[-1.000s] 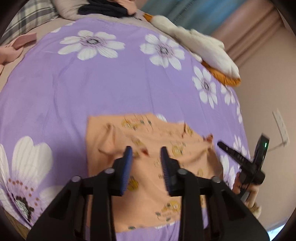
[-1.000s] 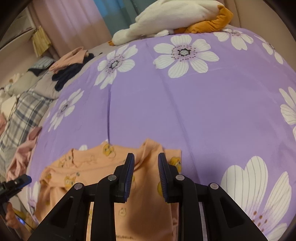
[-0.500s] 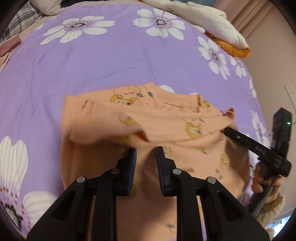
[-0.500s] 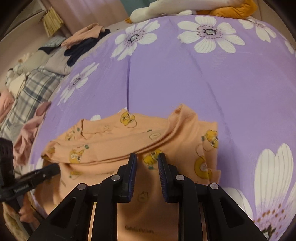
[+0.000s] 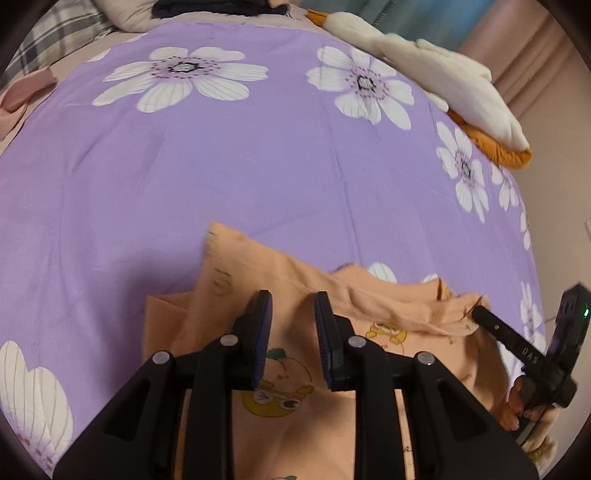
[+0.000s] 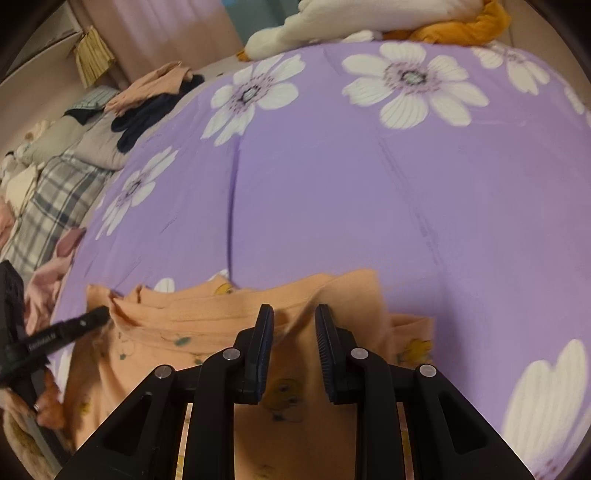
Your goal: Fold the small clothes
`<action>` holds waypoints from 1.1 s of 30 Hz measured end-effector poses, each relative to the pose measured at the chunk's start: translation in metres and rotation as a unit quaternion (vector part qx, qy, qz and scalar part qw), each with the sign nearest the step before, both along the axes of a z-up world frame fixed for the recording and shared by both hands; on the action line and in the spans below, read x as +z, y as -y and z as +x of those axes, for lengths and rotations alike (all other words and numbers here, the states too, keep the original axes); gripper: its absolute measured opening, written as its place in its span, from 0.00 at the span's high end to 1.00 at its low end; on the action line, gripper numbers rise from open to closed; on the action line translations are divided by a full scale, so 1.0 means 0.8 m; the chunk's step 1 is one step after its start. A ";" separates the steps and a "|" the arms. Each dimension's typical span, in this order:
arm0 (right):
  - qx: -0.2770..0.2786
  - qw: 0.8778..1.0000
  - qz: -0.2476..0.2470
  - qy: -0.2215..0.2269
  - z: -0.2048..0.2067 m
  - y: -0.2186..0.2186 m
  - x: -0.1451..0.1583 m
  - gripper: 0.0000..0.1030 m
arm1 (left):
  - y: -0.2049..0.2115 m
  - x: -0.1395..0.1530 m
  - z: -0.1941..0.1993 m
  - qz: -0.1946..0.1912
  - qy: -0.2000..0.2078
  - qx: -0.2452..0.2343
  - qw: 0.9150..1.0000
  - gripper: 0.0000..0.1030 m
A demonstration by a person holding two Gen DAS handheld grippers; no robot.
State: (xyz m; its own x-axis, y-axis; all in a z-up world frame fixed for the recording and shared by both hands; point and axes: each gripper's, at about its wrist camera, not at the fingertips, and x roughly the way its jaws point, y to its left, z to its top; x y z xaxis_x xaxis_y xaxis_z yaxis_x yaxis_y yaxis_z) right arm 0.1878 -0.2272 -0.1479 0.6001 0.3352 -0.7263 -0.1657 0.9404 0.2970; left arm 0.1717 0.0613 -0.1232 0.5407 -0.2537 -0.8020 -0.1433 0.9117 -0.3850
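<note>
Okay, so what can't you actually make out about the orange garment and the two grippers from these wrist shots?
- Orange garment: its near edge runs off the bottom in both wrist views, behind the gripper bodies.
- Left gripper: jaws apart; the left wrist view doesn't show whether the pads touch cloth.
- Right gripper: the same doubt in the right wrist view; the fold edge there is motion-blurred.
- Garment type: too bunched to tell.

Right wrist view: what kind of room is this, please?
Most likely a bedroom. A purple flowered bedsheet covers a bed, a plaid pillow and piled clothes lie at its far end, and curtains hang behind.
</note>
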 end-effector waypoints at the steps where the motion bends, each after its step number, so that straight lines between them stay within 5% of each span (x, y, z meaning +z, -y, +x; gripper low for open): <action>1: -0.005 1.000 -0.004 0.005 -0.001 0.005 0.003 0.76 | -0.005 0.003 -0.003 -0.004 0.003 0.001 1.000 0.73; 4: -0.030 0.999 0.002 0.015 -0.003 0.029 0.011 0.72 | -0.015 0.013 -0.014 0.003 0.014 0.012 1.000 0.65; 6: -0.038 0.999 0.013 0.012 0.000 0.041 0.010 0.60 | -0.023 0.016 -0.019 0.003 0.017 0.019 1.000 0.63; 16: -0.015 1.000 -0.005 -0.001 0.019 0.033 -0.007 0.59 | -0.033 -0.003 -0.024 0.001 -0.011 0.028 1.000 0.63; 17: -0.009 1.000 -0.016 -0.002 0.024 0.026 -0.011 0.62 | -0.033 -0.005 -0.022 0.003 -0.012 0.028 1.000 0.63; 19: -0.007 1.000 -0.025 0.005 0.028 0.020 -0.016 0.87 | -0.033 -0.010 -0.019 0.007 -0.016 0.027 0.999 0.64; 20: -0.007 1.000 -0.019 0.007 0.028 0.020 -0.017 0.92 | -0.033 -0.011 -0.019 0.009 -0.016 0.026 0.999 0.64; 28: -0.053 0.998 0.013 0.039 0.019 0.048 0.001 0.93 | -0.037 -0.015 -0.021 0.004 -0.014 0.028 1.000 0.64; 33: -0.062 0.998 -0.008 0.007 0.031 0.039 -0.026 0.93 | -0.031 -0.011 -0.026 0.017 -0.028 0.028 0.999 0.63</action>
